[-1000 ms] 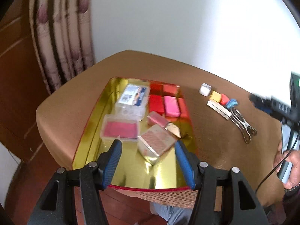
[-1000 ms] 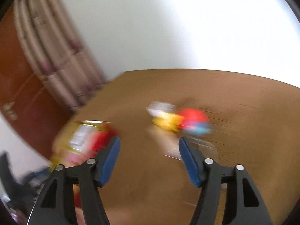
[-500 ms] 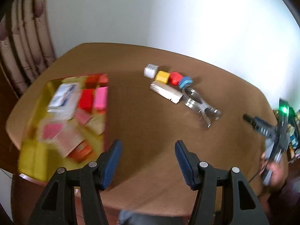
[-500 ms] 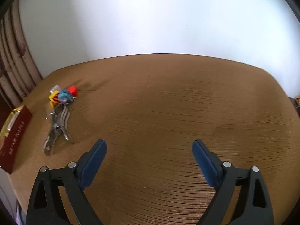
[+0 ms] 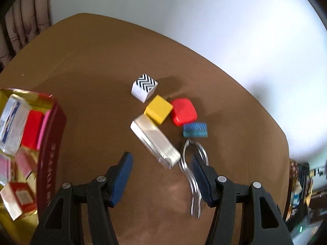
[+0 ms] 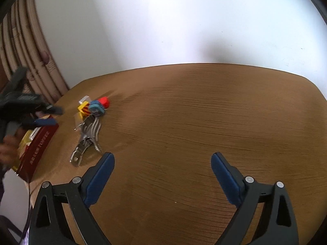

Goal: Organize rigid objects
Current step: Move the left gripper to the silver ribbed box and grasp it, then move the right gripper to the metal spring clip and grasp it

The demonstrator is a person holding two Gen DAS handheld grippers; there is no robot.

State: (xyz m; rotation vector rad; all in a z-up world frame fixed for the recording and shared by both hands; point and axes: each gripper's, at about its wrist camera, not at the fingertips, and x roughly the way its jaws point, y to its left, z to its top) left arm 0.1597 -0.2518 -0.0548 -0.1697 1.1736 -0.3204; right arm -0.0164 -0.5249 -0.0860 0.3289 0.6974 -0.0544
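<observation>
Loose pieces lie in a cluster on the brown table [image 5: 92, 65]: a white zigzag cube [image 5: 144, 87], a yellow cube [image 5: 159, 109], a red rounded block [image 5: 184, 111], a blue ribbed piece [image 5: 195, 130], a long silvery box [image 5: 154, 140] and metal tongs [image 5: 194, 175]. My left gripper [image 5: 161, 159] hovers open just in front of the silvery box, its right finger over the tongs. The jaws of my right gripper [image 6: 162, 157] are opening wide over bare tabletop, with nothing between them. In the right wrist view the cluster sits far left, with the tongs [image 6: 87, 136] nearest.
A gold tray with a red wall [image 5: 52, 143] holds several small boxes and blocks at the left. In the right wrist view the tray [image 6: 38, 143] lies at the left table edge, under the blurred left gripper [image 6: 30, 110]. A white wall and a curtain [image 6: 30, 61] stand behind.
My left gripper swung right from over the tray to the loose cluster and came lower. The right gripper swung right, off the cluster, to bare tabletop, and its jaws widened.
</observation>
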